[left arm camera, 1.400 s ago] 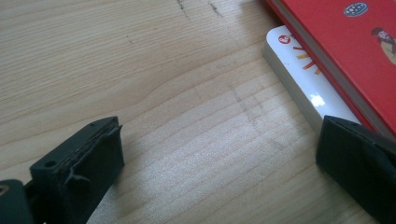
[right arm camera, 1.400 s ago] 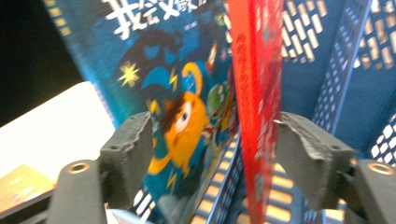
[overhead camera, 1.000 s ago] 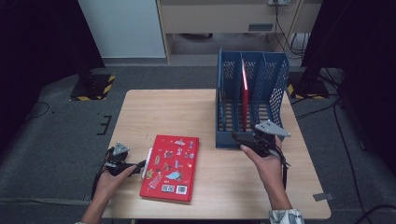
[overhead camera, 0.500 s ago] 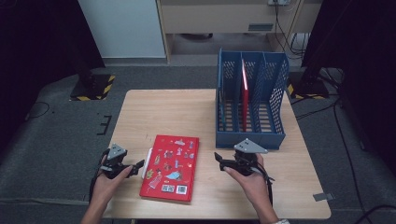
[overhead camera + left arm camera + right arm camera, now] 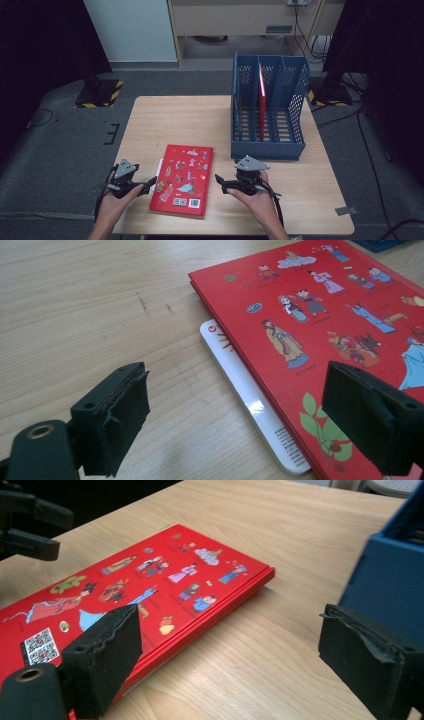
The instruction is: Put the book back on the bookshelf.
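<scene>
A red picture book lies flat near the table's front edge, on top of a thin white book that sticks out beneath it. My left gripper is at the book's left edge, open, its jaws having just closed a little; the book's corner lies partly between them, untouched. My right gripper points at the book's right edge. It is open, its jaws having just widened, with only bare table between them. A second red book stands upright in the blue file rack.
The blue rack stands at the table's right rear, close to my right gripper's right jaw. The wooden table has bare room behind the book. My left gripper is also seen beyond the book.
My right gripper has come down and left from the rack's front to the table beside the book's right edge. The left gripper has hardly shifted.
</scene>
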